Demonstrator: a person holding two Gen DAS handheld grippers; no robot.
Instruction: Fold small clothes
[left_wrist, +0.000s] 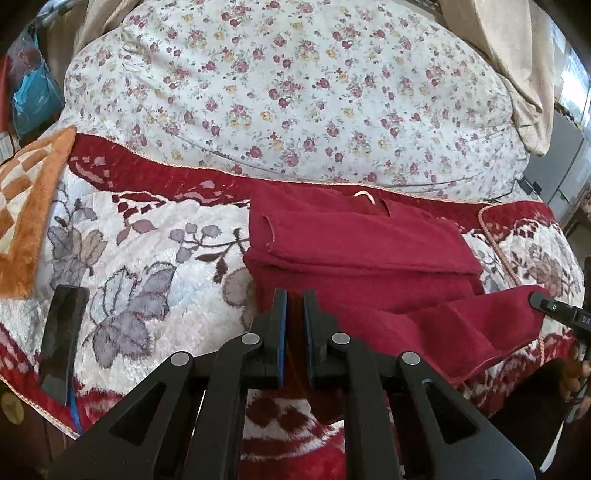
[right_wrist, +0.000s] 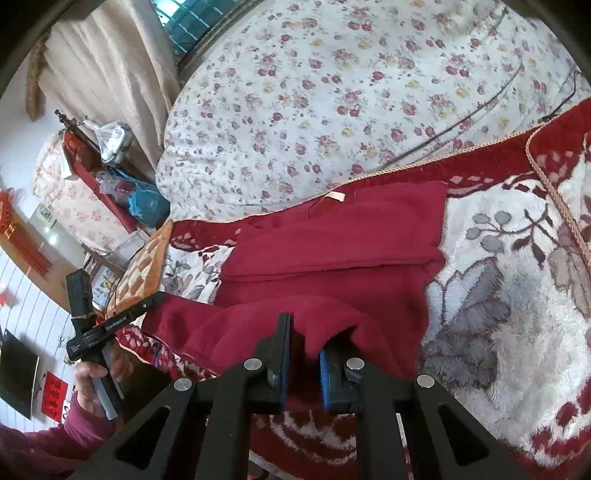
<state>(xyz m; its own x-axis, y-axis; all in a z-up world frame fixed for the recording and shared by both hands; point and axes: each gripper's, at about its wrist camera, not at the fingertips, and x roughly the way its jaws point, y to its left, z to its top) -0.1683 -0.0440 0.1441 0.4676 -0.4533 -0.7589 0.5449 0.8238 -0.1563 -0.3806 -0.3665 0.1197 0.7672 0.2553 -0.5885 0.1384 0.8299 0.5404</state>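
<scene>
Dark red fuzzy garment partly folded on the flowered blanket, near edge pinched by left gripper and right gripper, "GenRobot.AI" printed on the left one.

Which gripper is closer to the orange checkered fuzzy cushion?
Left. The left gripper pinches the dark red fleece garment right in front of the orange checkered fuzzy cushion. The right gripper grips the hem at the garment's far end from the cushion.

Floral quilt behind plush blanket; curtain — beige.
</scene>
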